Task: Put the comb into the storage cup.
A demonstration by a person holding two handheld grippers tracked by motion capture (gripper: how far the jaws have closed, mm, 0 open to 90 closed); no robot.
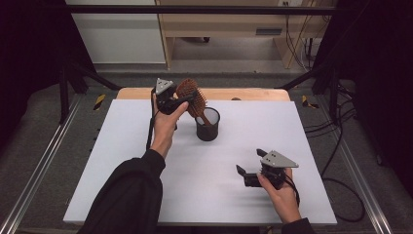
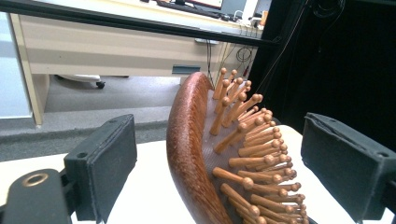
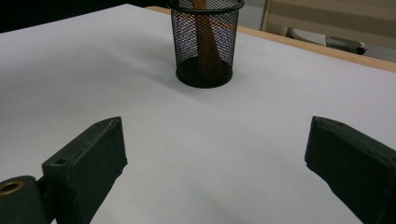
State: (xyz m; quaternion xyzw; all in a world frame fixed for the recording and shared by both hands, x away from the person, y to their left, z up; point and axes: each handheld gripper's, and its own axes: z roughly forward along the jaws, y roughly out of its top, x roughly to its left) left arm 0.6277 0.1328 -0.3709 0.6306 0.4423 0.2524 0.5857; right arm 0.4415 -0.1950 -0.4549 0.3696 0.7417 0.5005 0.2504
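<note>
A black mesh cup (image 1: 208,125) stands upright on the white table top (image 1: 146,170), toward the far side of it, and everything else can be placed from that cup. A wooden hairbrush (image 1: 192,97) stands in the cup with its handle down inside the mesh and its round head sticking up and leaning over the rim on the cup's left, as the high view shows; through the mesh in the right gripper view the handle (image 3: 208,46) can be seen reaching to the cup's floor. The left gripper (image 1: 182,99) sits just left of the cup and above its rim, at the level of the brush head. In the left gripper view the brush head (image 2: 196,154) stands between the two black jaws with its wooden back toward the left pad and its knobbed bristles toward the right pad; a clear gap shows on both sides, so the jaws stand wide and neither pad presses the brush. The right gripper (image 1: 249,171) is well apart from the cup, on the near right of it, held low over the table by the person's right hand (image 1: 280,192). Its jaws are spread wide with nothing between them, and they point toward the cup across bare table.
</note>
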